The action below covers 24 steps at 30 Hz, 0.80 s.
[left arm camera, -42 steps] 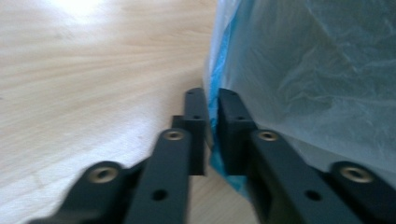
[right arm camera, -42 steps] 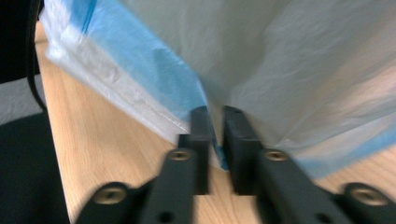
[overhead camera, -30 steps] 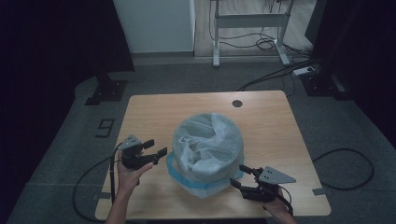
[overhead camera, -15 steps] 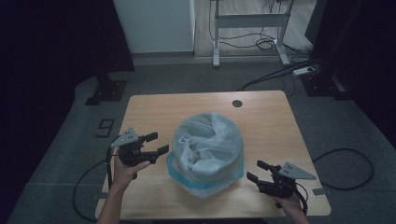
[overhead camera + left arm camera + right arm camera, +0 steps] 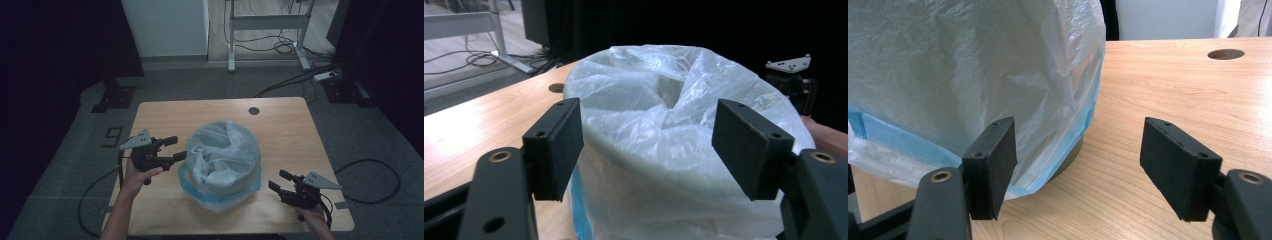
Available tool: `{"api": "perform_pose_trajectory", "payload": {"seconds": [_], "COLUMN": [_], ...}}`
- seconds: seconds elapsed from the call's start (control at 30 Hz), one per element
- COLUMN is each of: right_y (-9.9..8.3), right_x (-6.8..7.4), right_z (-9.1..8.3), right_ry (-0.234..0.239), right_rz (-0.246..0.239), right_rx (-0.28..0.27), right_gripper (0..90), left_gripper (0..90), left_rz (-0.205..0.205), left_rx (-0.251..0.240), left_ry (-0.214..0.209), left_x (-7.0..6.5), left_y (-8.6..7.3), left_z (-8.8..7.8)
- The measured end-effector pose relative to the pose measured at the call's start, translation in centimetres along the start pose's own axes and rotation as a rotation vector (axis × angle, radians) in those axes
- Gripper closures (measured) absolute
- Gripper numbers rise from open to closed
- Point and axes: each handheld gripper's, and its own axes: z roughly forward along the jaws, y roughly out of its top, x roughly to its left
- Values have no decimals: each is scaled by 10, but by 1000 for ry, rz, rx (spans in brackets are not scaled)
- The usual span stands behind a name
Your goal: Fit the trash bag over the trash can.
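On the wooden table (image 5: 165,112), near its front edge, stands the bin (image 5: 223,165), round and draped in a translucent white bag with a blue band low on its side. I have my left gripper (image 5: 175,149) raised beside the bin's left flank, its jaws spread with nothing between the pads; they have just been closing a little, and in the left gripper view the bag (image 5: 664,125) fills the gap beyond them, untouched. My right gripper (image 5: 279,181) sits low at the bin's right front, jaws apart and empty, just beside the bag's hem (image 5: 1048,170). A round hole (image 5: 254,110) marks the table's far side.
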Motion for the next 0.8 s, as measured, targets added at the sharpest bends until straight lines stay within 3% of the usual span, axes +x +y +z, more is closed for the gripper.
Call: {"api": "perform_pose_trajectory", "payload": {"seconds": [0.3, 0.6, 0.8], "right_y": [-2, -3, -4], "right_x": [-1, -1, -2], "right_z": [2, 2, 3], "right_ry": [3, 1, -3], "right_rz": [-4, -1, 5], "right_rx": [11, 16, 23], "right_gripper": [314, 315, 315], "left_gripper": [305, 312, 323], "left_rz": [31, 30, 55], "left_rx": [14, 13, 88], "left_ry": [-69, -129, -169], "left_x": [4, 12, 10], "left_y": [24, 40, 56], "left_z": [17, 40, 59]}}
